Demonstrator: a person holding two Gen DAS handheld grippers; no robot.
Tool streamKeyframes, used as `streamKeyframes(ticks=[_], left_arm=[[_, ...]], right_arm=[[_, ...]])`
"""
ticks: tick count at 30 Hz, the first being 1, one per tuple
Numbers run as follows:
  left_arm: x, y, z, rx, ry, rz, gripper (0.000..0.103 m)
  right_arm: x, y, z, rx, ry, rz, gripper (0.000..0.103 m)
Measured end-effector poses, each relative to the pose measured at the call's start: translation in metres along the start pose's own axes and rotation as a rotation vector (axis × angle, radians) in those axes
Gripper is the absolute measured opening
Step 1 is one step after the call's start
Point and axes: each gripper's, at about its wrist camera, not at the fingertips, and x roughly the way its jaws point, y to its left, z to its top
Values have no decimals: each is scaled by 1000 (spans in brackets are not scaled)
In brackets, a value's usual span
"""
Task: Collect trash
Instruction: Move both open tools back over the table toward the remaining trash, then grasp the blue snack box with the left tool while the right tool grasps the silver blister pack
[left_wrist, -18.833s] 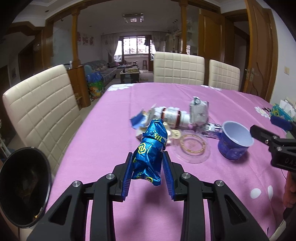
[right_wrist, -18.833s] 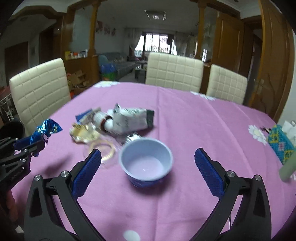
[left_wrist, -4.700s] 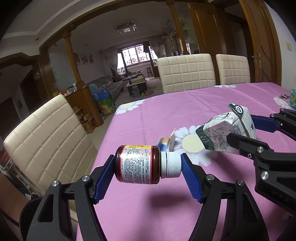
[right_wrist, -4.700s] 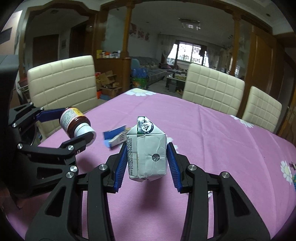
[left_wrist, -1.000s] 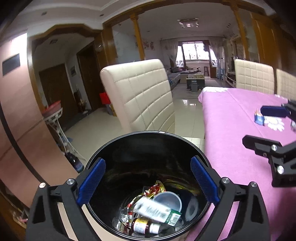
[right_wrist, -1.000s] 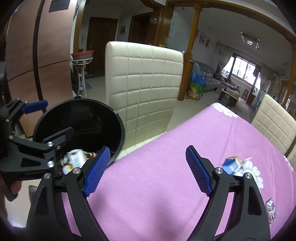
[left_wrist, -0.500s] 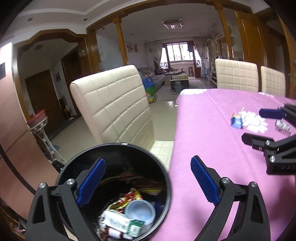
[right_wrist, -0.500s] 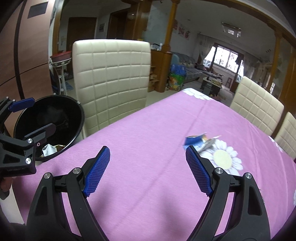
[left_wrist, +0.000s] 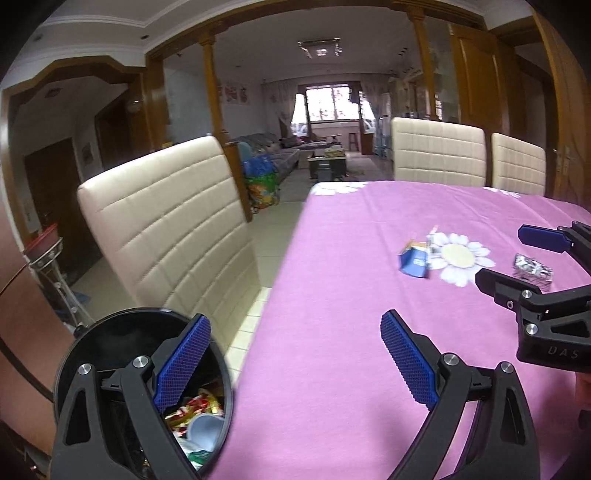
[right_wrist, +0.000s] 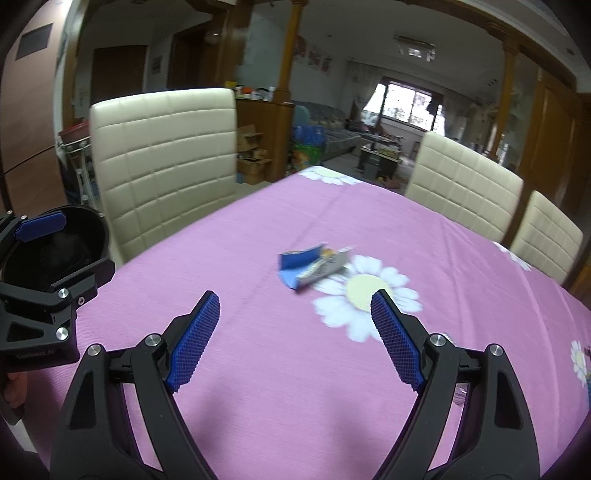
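Both empty: left tongs (left_wrist: 295, 363) and right tongs (right_wrist: 291, 336) spread wide, pinching nothing. Nearest, beside the desk (left_wrist: 332, 369) edge, a black bin (left_wrist: 96, 343) already holding wrappers and a cup. Farther from the bin, on the purple cloth: a torn blue packet (right_wrist: 308, 266), then a crumpled foil piece (left_wrist: 533, 266). Mostly done, apparently; those two scraps left.

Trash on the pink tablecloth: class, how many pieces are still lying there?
2. A torn blue wrapper lies beside the printed daisy; a crumpled silver foil piece lies right of it, behind the right gripper. More may be hidden.
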Motion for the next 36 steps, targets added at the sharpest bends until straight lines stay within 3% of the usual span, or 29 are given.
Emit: streamKeyframes(ticks=[12,18,22,29,36], left_arm=[[25,-52,26,61,4,-70,91],[50,-80,39,107,3,-115,91],[74,-100,44,152,39,-125,91],[115,-124,53,189,112,-145,91],[131,-129,60,187,159,-152,91]], right_arm=[[4,-55,-12,72,8,-130,83],[23,-102,-21,157,68,-201,82],[41,-130,-31,250,148,-192,72],[51,-137,-39,270,190,-198,72],[62,-143,-43,307,234,-176,71]])
